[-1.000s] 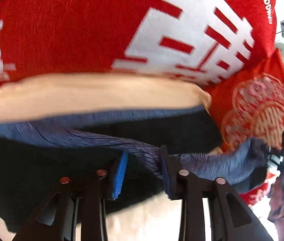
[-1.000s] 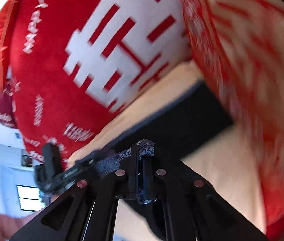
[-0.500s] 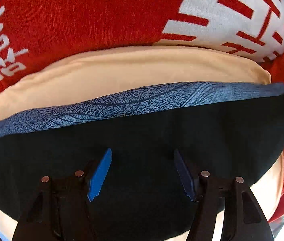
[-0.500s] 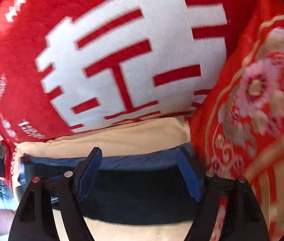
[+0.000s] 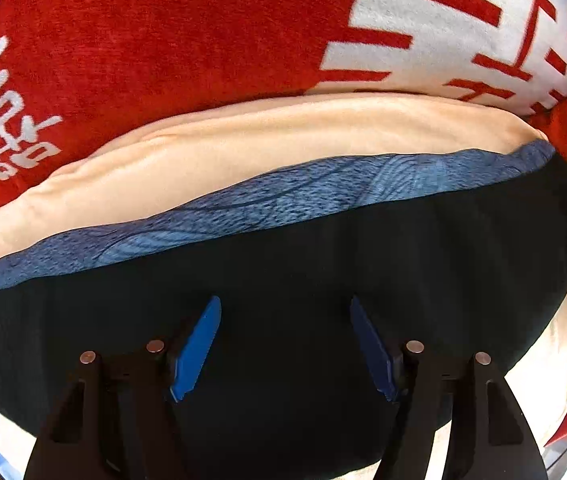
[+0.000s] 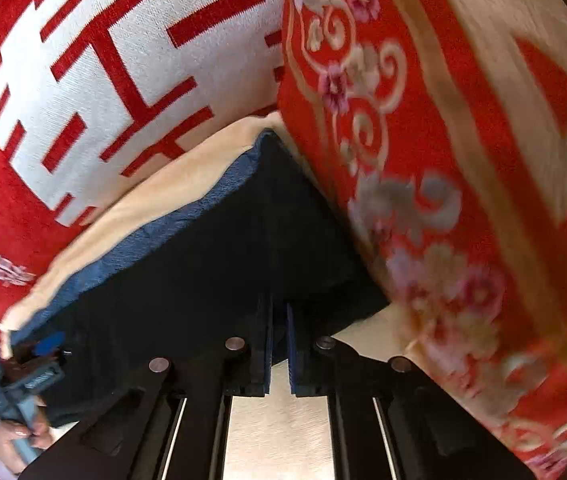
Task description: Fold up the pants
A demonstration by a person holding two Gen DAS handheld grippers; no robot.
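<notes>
Two layers showing on the folded black pants (image 5: 283,272), blue patterned lining edge along the far side, lying flat on cream fabric. Left gripper (image 5: 283,348) jaws opening, nothing between, pants directly below. Right gripper (image 6: 279,344) jaws closed, empty, at pants' near edge.

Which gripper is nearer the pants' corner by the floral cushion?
Right. The right gripper hangs over the pants beside that floral cushion; the left gripper sits at the opposite end.
</notes>
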